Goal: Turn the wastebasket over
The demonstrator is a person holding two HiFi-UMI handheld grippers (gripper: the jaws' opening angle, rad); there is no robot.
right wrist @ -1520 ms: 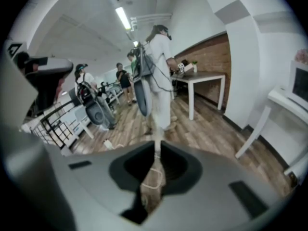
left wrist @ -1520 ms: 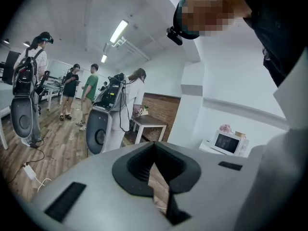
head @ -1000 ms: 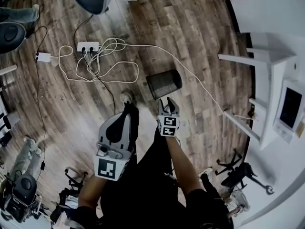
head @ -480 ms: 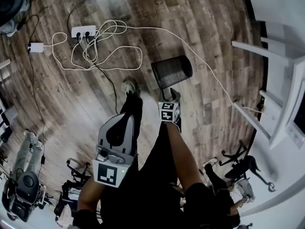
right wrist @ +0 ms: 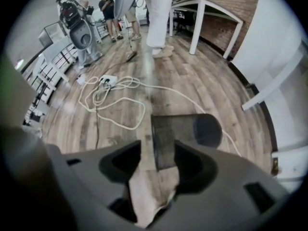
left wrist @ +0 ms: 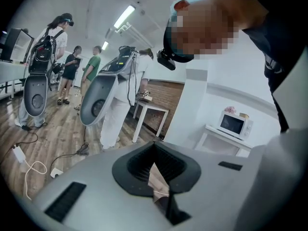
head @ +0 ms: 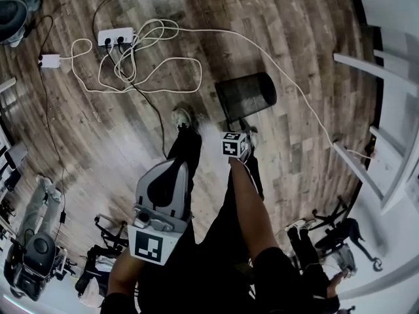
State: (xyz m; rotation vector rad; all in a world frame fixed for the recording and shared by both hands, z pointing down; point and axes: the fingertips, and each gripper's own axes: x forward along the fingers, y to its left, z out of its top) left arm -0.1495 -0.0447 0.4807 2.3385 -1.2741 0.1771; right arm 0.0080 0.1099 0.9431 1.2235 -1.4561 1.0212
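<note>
right tongs [head: 245, 131] neared wastebasket [head: 247, 95] (opening, empty)

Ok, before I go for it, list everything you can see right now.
wastebasket: one, black mesh, on its side on the wood floor
power strip: one, white, floor beyond it
cable: white, coiled by the power strip, running past the wastebasket
microwave: one, white, on a white shelf
people: several, standing in the background
left gripper: grey, fingers shut, empty
right gripper: grey, fingers just been opening, nothing gripped, aimed at the wastebasket
</note>
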